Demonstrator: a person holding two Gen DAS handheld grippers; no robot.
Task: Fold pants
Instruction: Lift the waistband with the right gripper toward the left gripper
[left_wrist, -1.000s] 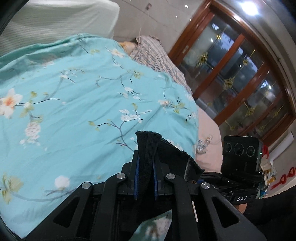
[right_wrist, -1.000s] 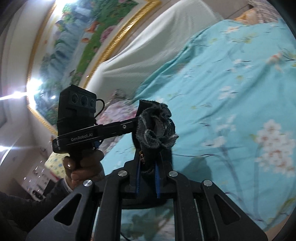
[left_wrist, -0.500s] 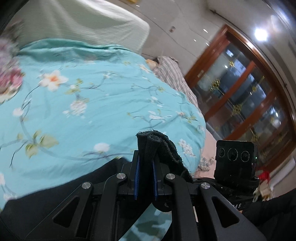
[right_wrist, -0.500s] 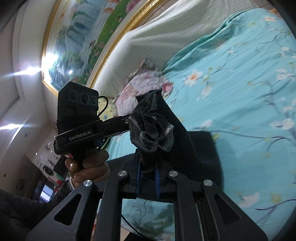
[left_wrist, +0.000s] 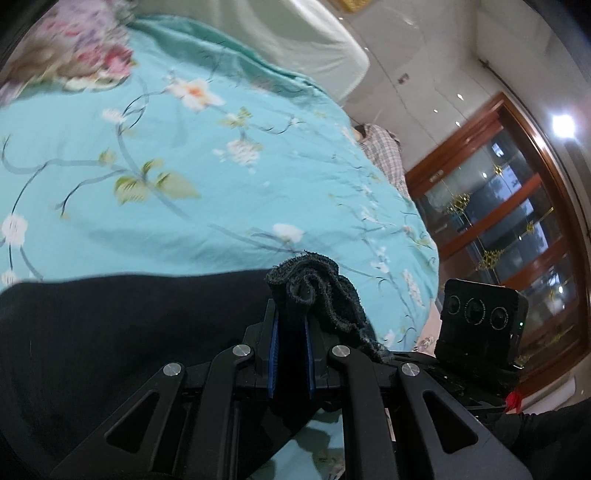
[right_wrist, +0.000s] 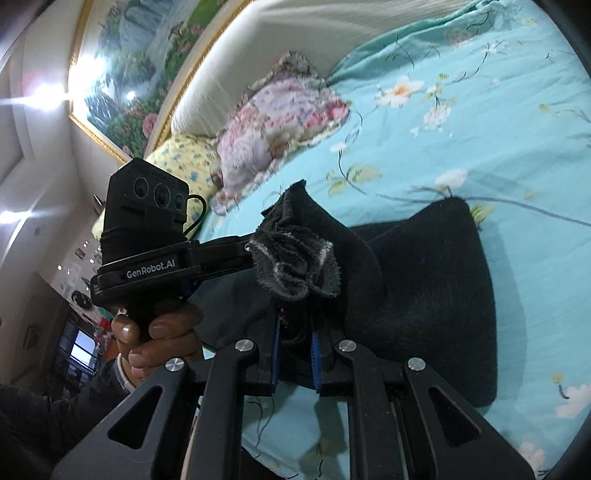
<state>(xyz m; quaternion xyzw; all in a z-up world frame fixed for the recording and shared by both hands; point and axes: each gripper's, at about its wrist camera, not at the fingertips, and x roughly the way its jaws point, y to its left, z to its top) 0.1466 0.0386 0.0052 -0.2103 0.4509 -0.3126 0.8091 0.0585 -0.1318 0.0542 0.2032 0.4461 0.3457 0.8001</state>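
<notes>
Both grippers, left gripper (left_wrist: 290, 328) and right gripper (right_wrist: 297, 338), pinch bunched hems of the black pants (right_wrist: 424, 280), which drape ahead onto the bedspread (right_wrist: 498, 122); I judge level, matched hands will lay the fold flat.

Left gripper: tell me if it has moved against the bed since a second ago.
Yes. The left gripper, shut on the black pants, has swung toward the head of the bed: the flowered pillow is now in its view, and the glass doors have slid rightward.
</notes>
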